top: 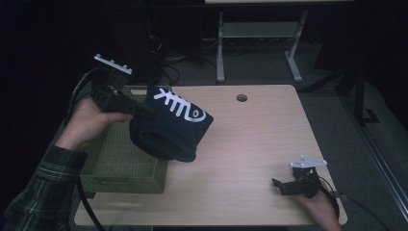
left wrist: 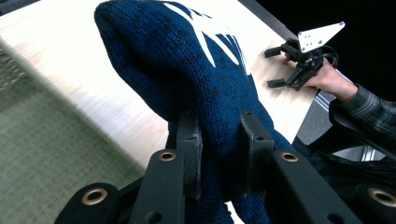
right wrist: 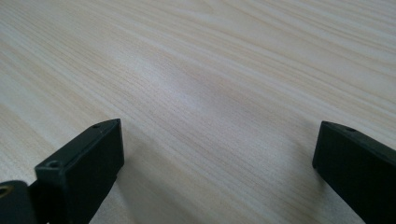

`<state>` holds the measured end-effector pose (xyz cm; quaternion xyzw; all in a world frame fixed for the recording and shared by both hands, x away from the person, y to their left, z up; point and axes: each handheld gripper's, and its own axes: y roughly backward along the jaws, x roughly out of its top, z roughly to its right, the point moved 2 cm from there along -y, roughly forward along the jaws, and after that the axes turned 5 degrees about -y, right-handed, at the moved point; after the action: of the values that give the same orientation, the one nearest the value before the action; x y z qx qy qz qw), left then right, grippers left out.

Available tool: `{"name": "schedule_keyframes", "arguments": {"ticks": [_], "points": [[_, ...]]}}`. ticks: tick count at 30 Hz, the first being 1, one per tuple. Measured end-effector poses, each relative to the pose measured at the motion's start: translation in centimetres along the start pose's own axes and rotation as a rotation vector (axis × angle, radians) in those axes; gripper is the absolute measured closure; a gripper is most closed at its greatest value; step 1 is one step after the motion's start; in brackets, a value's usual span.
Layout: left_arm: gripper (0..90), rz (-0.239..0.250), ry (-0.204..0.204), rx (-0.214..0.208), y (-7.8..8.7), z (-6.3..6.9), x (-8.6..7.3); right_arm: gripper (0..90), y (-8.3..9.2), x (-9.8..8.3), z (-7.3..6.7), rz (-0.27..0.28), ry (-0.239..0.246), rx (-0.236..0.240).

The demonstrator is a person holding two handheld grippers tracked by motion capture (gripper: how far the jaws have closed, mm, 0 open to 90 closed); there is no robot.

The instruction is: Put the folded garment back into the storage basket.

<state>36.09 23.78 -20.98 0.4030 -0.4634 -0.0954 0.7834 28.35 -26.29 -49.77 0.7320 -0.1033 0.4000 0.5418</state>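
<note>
Pinching a navy knit hat (top: 168,130), the left gripper (top: 144,109) holds it over the basket's (top: 122,178) right rim. The right gripper (top: 284,185) rests wide open and empty near the table's (top: 250,139) front right edge.

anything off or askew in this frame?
Nothing damaged or spilled. The blue knit hat hangs bunched and tilted from the left gripper, partly over the woven basket rim. The right gripper sits open on the table.

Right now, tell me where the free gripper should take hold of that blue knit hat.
Grip the hat's drooping lower rim, coming in level from the table's open side; that edge hangs free, while the left gripper pinches the other end.
</note>
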Motion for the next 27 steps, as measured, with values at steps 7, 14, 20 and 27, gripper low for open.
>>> {"name": "schedule_keyframes", "arguments": {"ticks": [7, 14, 20, 27], "points": [[73.6, 0.043, 0.045, 0.04, 3.4, -1.3, -1.6, 1.7, 0.0, 0.0, 0.1, 0.0, -0.004, -0.005], [73.7, 0.084, 0.111, 0.082, 6.0, -3.0, -4.0, 1.7, 0.0, 0.0, 0.1, -0.001, -0.008, -0.009], [73.7, 0.095, 0.15, 0.106, 6.9, -4.2, -5.9, 1.7, 0.0, 0.0, 0.1, -0.002, -0.011, -0.011], [73.7, 0.093, 0.204, 0.125, 6.7, -5.9, -8.0, 1.7, 0.0, 0.0, 0.1, -0.001, -0.016, -0.016]]}}
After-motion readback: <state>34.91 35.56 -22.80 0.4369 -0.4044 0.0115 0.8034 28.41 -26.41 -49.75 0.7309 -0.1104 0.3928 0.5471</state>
